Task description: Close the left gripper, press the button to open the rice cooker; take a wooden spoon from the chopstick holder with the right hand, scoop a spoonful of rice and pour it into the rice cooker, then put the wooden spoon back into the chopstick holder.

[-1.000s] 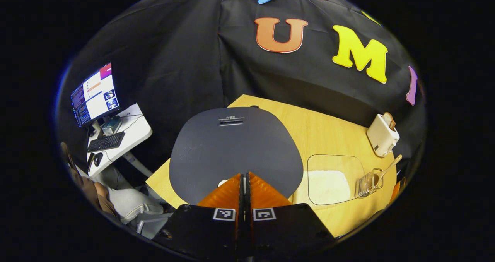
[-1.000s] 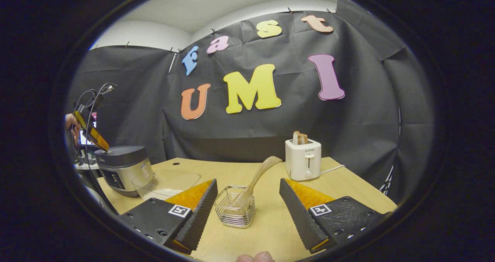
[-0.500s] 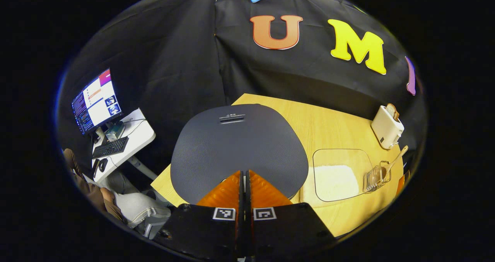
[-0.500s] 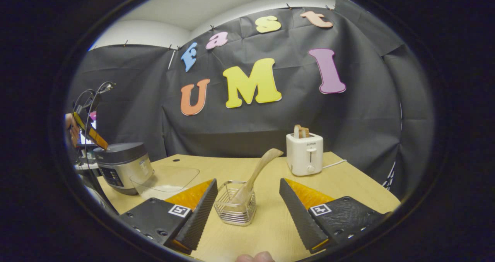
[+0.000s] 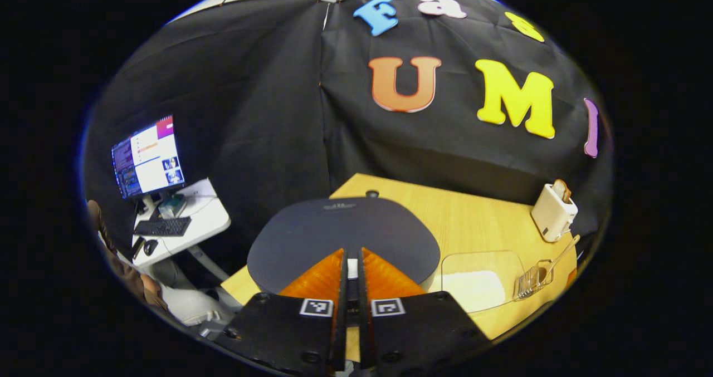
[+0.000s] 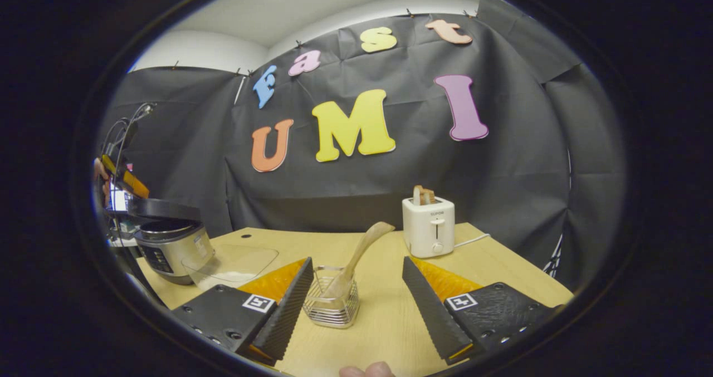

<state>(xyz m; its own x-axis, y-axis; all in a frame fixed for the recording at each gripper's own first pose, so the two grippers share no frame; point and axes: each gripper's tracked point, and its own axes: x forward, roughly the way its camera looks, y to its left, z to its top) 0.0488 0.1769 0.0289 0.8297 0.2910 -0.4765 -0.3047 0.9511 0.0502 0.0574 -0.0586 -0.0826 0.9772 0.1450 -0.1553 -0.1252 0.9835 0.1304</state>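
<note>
Left gripper view: left gripper (image 5: pixel 349 257) fingers closed together with nothing between them, held over the near edge of the rice cooker (image 5: pixel 340 238), whose dark lid spreads just ahead of the fingers. Right of the cooker on the tabletop (image 5: pixel 473 221) sits a clear rice container (image 5: pixel 482 279) with white rice inside; beyond it the wire chopstick holder (image 5: pixel 529 281) with the wooden spoon (image 5: pixel 560 254) leaning out, and past that a white toaster (image 5: pixel 551 213). Left of the cooker, off the tabletop, a monitor (image 5: pixel 147 157) and keyboard (image 5: pixel 161 226) on a white desk. Right gripper view: right gripper (image 6: pixel 356 290) fingers spread wide, empty, with the chopstick holder (image 6: pixel 332 304) between them, untouched, spoon (image 6: pixel 359 251) standing tilted in it. Cooker (image 6: pixel 167 240) far left of the holder, lid lifted slightly ajar, left gripper (image 6: pixel 125 179) above it. Rice container (image 6: pixel 231 263) beside the cooker; toaster (image 6: pixel 429 226) behind the holder.
</note>
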